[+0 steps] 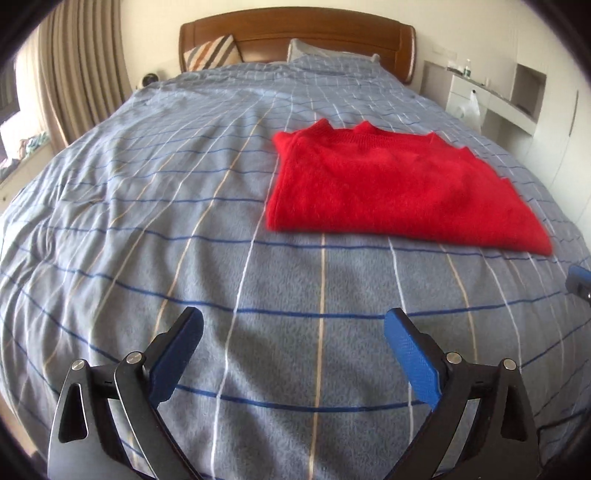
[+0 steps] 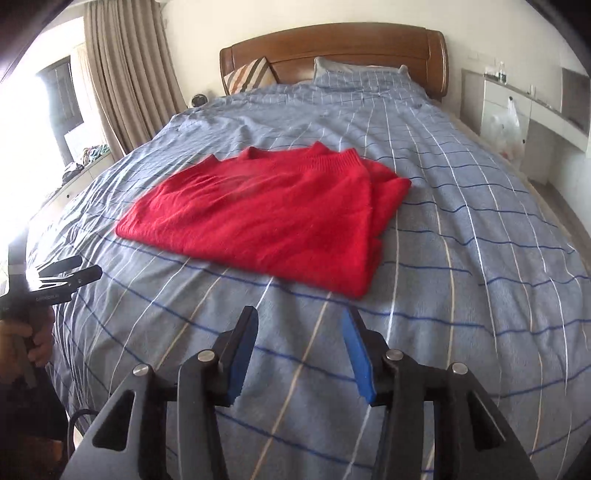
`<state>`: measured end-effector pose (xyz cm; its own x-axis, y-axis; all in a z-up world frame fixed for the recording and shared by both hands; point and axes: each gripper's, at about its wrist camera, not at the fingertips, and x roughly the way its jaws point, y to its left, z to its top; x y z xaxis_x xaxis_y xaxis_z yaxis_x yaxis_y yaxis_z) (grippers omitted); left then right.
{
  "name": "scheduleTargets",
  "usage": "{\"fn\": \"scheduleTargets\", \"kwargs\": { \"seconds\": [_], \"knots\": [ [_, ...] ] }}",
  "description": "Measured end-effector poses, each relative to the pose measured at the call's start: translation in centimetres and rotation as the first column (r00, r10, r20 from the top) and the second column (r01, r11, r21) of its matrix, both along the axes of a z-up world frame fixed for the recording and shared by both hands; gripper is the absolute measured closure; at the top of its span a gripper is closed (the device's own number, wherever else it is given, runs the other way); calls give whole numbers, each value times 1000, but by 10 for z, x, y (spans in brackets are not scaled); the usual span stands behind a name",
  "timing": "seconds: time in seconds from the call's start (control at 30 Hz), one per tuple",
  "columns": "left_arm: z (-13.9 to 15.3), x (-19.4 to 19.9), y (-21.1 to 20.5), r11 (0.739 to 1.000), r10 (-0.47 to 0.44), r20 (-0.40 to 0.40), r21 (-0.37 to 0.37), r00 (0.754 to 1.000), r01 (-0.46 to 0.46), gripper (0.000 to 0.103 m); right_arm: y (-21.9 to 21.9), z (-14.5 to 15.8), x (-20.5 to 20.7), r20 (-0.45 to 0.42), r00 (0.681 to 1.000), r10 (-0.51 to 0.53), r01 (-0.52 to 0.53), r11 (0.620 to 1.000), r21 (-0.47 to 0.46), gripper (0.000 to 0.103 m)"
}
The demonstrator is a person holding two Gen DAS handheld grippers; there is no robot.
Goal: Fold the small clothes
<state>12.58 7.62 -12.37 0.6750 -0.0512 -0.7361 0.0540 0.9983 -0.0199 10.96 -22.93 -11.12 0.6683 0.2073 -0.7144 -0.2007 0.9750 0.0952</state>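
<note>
**Red sweater folded on bed, both tongs spread and empty**

Red sweater (image 1: 391, 184) lies folded into a rough rectangle on the blue checked bed cover (image 1: 184, 221), flat, ribbed collar edge toward the headboard (image 1: 295, 33). In the right wrist view the sweater (image 2: 273, 221) shows stacked layers along its right side, the lower layer sticking out a little past the top one.

Left tongs (image 1: 293, 328): spread wide, nothing between the blue pads, hovering over bare cover on the near side of the sweater, apart from it. Sweater sits ahead and to the right of them.

Right tongs (image 2: 299, 325): spread, narrower gap than the left, nothing pinched, near the sweater's closest corner but not touching. Sweater lies ahead, mostly to the left.

Left tongs also show at the left edge of the right wrist view (image 2: 70, 275), held in a hand (image 2: 33, 343), beside the bed edge.

Background: striped pillow (image 1: 212, 51) and a blue checked pillow (image 1: 325, 51) against the headboard, beige curtain (image 2: 125, 74) on the left, white shelving (image 2: 535, 99) with a plastic bag (image 2: 506, 129) on the right.
</note>
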Motion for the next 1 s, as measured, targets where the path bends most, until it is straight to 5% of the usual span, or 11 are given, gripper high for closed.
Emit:
{"fn": "scheduleTargets", "kwargs": {
  "seconds": [0.23, 1.0],
  "knots": [
    [-26, 0, -4, 999, -6, 45, 34, 999, 4, 1, 11, -40, -7, 5, 998, -69, 69, 997, 22, 51],
    [-30, 1, -3, 999, -11, 20, 34, 1000, 11, 1, 26, -45, -8, 23, 995, -102, 103, 993, -59, 49]
  ]
}}
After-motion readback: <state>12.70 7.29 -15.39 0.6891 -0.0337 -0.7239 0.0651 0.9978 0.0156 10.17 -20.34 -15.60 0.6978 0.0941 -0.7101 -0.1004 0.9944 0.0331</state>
